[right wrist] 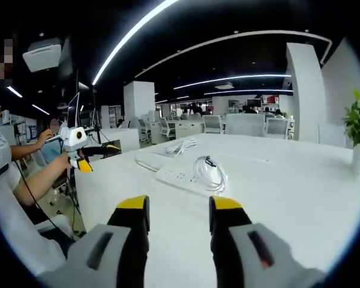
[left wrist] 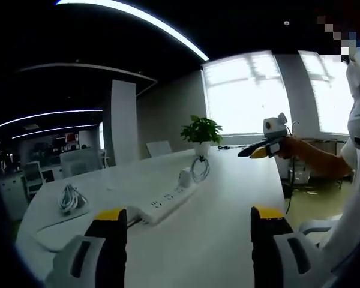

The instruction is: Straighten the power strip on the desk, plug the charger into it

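Left gripper held low over the desk, jaws spread wide with nothing between them; right gripper likewise above the desk, jaws parted by a narrower gap, also holding nothing. Ahead of the left gripper, well apart from it, the white power strip, lying flat with its long axis running diagonally from near the left jaw up toward the potted plant. At the strip's far end, the white charger standing upright with its looped cable beside it. From the right gripper view, the same strip stretched crosswise beyond the jaws, the coiled cable resting on its right end. Farther along, another bundle of white cable. Around it all, an open office with chairs, bright windows and ceiling light strips.
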Available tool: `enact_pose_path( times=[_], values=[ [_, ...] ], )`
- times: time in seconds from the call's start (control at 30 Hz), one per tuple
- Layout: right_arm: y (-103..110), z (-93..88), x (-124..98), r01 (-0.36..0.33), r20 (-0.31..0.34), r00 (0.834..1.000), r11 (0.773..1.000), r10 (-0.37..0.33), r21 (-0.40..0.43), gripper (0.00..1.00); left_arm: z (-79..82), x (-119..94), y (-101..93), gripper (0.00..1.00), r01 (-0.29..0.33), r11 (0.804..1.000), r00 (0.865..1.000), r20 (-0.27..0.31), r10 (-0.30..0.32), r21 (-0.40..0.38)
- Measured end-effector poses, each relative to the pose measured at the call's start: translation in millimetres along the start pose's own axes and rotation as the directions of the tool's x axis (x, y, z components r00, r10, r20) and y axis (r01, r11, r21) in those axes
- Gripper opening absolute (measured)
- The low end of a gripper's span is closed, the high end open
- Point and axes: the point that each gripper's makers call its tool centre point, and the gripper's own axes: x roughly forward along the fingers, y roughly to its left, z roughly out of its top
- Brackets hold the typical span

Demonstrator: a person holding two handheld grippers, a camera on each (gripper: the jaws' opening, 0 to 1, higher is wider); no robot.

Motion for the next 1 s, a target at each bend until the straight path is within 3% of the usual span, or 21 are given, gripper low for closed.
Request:
enact_pose_path(
  times=[0.43,1.0],
  values=[
    [-1,-3.3,0,-0.004,0.003,1.0,1.0,0.004,0.012,0.39,4.1,-10,0.6,0.86,-0.017,1.0,1.0,0.01,0.016,0.016],
    [-4,-10.2,-1,-0.002,-0.011,1.0,1.0,0.002,0.024,0.38,-8.8,-1,2.5,0.86,-0.019,0.999,0.999,-0.03,0.02,0.039]
  ],
)
